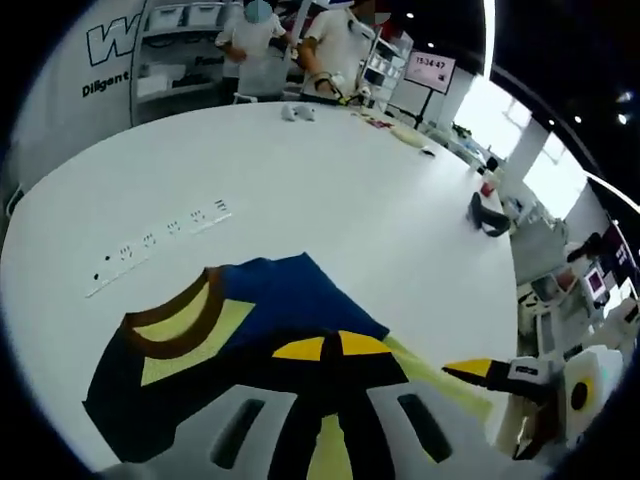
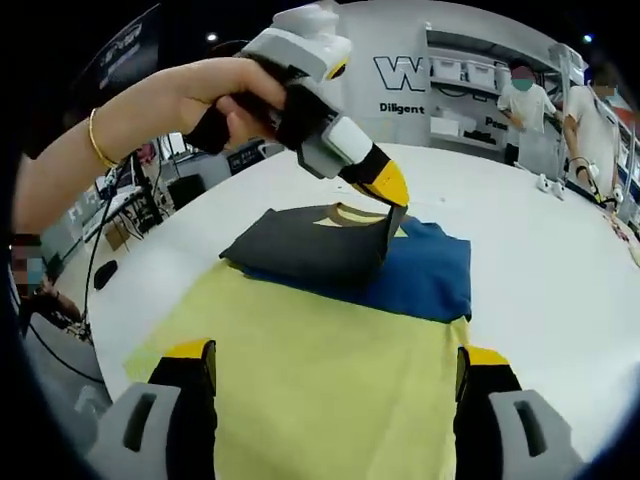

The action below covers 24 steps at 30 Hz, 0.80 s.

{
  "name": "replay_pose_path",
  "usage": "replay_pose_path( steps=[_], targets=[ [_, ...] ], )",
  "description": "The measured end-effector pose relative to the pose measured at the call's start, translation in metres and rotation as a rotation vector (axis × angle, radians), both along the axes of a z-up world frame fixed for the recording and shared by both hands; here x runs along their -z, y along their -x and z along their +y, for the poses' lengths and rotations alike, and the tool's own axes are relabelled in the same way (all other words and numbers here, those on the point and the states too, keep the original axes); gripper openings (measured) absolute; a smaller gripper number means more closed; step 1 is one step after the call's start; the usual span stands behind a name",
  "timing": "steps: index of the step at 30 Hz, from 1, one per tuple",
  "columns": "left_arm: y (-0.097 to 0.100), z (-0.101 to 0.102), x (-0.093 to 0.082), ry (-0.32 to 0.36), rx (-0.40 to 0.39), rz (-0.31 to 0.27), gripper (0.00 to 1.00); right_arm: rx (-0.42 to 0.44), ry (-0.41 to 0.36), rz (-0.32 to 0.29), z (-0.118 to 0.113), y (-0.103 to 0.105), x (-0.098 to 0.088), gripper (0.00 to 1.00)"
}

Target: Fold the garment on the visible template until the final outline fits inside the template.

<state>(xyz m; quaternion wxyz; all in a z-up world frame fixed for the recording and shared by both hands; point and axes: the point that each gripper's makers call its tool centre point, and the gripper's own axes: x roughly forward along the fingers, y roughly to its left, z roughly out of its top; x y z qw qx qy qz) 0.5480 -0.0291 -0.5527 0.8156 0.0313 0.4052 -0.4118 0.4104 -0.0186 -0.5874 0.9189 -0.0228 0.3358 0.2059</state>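
A navy and blue garment [image 2: 425, 272] with a brown collar [image 1: 170, 335] lies at the far end of the yellow template [image 2: 320, 380] on the white table. My left gripper [image 1: 332, 347], held by a hand, is shut on a dark fold of the garment [image 2: 300, 245], lifting that edge slightly; it appears from above in the right gripper view [image 2: 390, 195]. My right gripper [image 2: 337, 354] stands wide open over the near part of the template with nothing between its jaws. Its yellow tip [image 1: 470, 371] enters the left gripper view at lower right.
The big white table [image 1: 330, 190] carries a white strip with dark marks [image 1: 160, 240], a dark object [image 1: 488, 215] and small items [image 1: 300, 112] at the far edge, where two people stand. Left of the template the table edge [image 2: 110, 300] drops to cables and floor.
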Motion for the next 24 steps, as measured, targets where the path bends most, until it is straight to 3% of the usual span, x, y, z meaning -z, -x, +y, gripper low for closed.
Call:
replay_pose_path(
  steps=[6, 9, 19, 24],
  targets=[
    [-0.002, -0.009, 0.002, 0.008, 0.016, -0.032, 0.03, 0.014, -0.007, -0.007, -0.002, -0.009, -0.001, 0.99],
    [-0.005, -0.014, -0.002, 0.005, 0.045, -0.085, 0.03, 0.020, -0.008, -0.005, -0.003, -0.012, -0.002, 0.99],
    [-0.009, 0.017, -0.019, -0.053, 0.038, -0.174, 0.47, 0.042, -0.007, 0.001, -0.010, -0.013, -0.002, 0.99],
    [-0.007, 0.029, -0.024, -0.061, 0.013, -0.189, 0.64, 0.057, -0.014, 0.006, -0.013, -0.017, -0.005, 0.99]
  ],
)
